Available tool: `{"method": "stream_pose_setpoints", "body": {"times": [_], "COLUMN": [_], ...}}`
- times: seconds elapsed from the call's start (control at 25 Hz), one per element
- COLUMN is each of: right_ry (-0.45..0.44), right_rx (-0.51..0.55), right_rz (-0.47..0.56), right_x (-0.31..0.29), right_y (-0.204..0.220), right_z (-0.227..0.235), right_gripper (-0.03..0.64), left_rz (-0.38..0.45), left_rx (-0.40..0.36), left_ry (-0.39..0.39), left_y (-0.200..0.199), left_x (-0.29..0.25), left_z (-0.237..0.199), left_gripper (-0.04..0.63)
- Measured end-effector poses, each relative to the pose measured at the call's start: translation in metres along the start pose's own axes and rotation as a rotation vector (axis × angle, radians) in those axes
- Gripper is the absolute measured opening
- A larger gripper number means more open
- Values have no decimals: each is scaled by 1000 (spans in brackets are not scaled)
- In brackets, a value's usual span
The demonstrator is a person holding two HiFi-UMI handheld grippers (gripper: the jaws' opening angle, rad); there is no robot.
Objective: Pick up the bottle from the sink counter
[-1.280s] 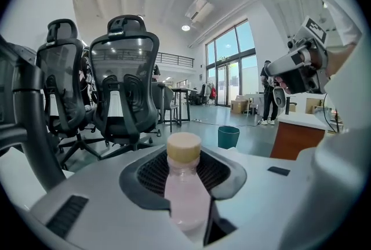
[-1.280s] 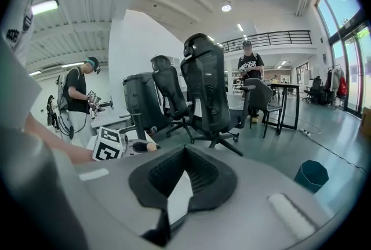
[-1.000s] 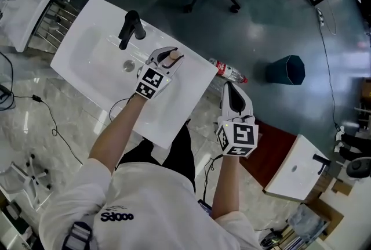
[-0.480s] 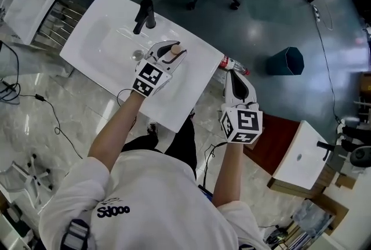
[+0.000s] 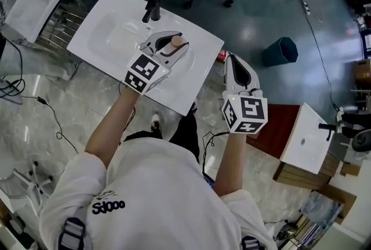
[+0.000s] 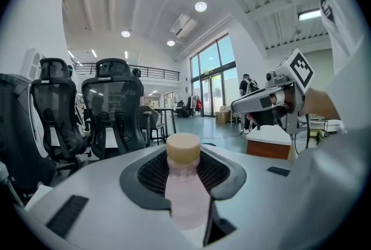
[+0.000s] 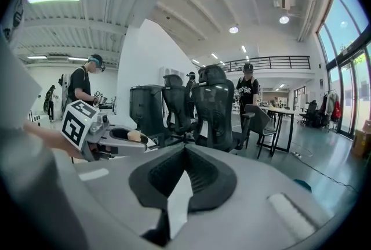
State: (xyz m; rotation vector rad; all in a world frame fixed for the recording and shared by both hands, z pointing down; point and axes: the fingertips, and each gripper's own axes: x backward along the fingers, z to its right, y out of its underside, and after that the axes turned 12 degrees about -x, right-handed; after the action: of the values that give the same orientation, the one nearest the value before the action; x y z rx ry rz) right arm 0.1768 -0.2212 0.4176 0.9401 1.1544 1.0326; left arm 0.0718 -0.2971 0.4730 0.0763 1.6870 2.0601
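L gripper (image 5: pixel 170 44) holds bottle (image 6: pixel 184 188) — R gripper (image 5: pixel 233 61) closed, empty.

materials and finishes, sink station
sink counter (image 5: pixel 197 72): glossy white, smooth, ceramic-looking; faucet (image 5: pixel 153 6): matt black; bottle (image 6: pixel 184 188): translucent pale-pink plastic, matt beige cap; left gripper (image 5: pixel 181 43) and right gripper (image 5: pixel 233 62): smooth matt light-grey plastic shells, dark ribbed pad linings, printed black-and-white marker cubes; shirt (image 5: pixel 156 196): white cloth, softly creased; floor (image 5: pixel 52 121): polished marbled tile at lower left, dark with a dull sheen at upper right; bin (image 5: pixel 279 50): dark teal plastic; rack (image 5: pixel 58 25), upper left: bare metal bars; base (image 5: pixel 297 177), lower right: pale raw wood.
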Motion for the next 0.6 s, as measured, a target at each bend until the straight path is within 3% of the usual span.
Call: {"method": "stream_pose_setpoints", "body": {"times": [0.6], "right_ry": [-12], "right_rx": [67], "right_rz": [101], "right_x": [59], "right_y": [-48], "right_z": [-44], "right_gripper": [11], "left_rz": [164], "left_rx": [-80], "left_ry": [34], "left_y": [-87], "left_x": [81], "left_z": [17], "left_gripper": [127]}}
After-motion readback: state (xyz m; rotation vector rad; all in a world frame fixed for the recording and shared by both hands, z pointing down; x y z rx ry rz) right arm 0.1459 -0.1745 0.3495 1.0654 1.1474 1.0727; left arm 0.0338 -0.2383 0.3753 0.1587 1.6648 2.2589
